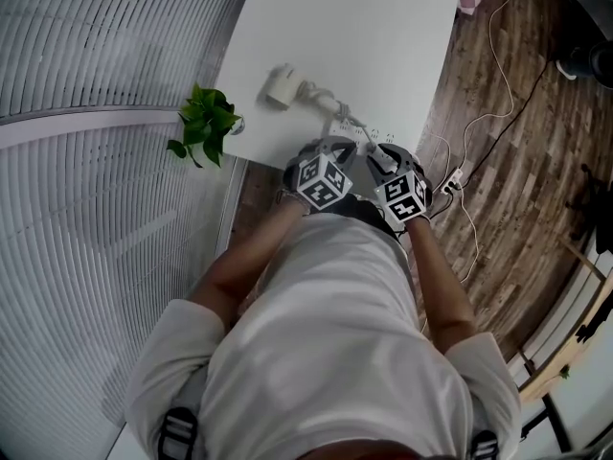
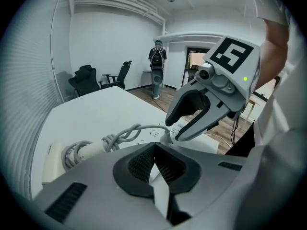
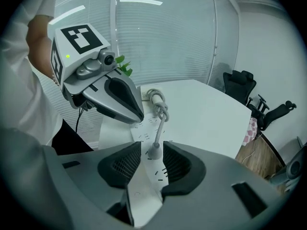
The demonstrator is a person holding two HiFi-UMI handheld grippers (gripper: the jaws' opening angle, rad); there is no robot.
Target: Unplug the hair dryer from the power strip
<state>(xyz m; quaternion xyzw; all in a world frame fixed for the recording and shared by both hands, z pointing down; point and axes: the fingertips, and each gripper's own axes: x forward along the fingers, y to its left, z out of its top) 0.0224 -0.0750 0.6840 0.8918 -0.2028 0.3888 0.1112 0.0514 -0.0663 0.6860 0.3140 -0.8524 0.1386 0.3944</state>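
Both right gripper [image 3: 152, 146] jaws flank the plug [image 3: 154, 152] (in the power strip [image 3: 143, 188]), spread apart. Left gripper [image 2: 154, 145] is pressed together, hair dryer [image 2: 52, 164] at its nine o'clock.

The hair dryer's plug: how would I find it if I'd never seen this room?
Find the big white table, then the long white power strip at its edge nearest the person. The plug is the small white knob standing on that strip, between the open jaws of the right tool. Only it has a cord, which loops off to the hair dryer.
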